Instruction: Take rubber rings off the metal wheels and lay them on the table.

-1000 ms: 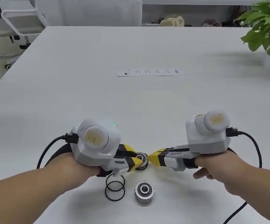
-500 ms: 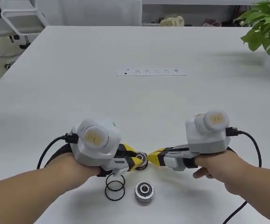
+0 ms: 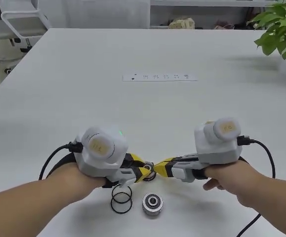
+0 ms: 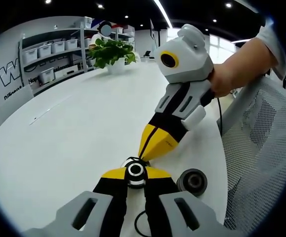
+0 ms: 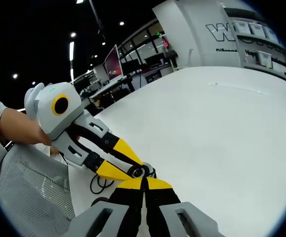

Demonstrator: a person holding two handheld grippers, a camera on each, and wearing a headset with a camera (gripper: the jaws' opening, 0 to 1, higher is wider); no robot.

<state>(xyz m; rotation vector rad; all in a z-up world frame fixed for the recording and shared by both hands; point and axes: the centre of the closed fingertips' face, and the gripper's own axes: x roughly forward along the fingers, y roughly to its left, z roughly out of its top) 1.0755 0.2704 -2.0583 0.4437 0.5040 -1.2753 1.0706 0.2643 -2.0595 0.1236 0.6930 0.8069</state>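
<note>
The left claw [image 4: 135,173] is clamped on the held wheel [image 4: 135,170], one yellow jaw on each side of the wheel. The held wheel sits above the tabletop [image 3: 147,113], near its 6 o'clock edge in the head view. The right claw [image 5: 144,182] has its jaws pressed together into a single point. In the left gripper view this point meets the held wheel at the 12 o'clock side of its rim. Whether a ring is pinched between the right jaws cannot be determined.

The loose wheel [image 3: 152,203] lies flat on the tabletop at 6 o'clock from the held wheel, apart from both claws. Two rubber rings [image 3: 122,198] lie on the tabletop at 9 o'clock from the loose wheel, overlapping each other.

A white strip [image 3: 160,77] lies at 12 o'clock from the claws, well apart. A plant [image 3: 280,29] stands at 2 o'clock.
</note>
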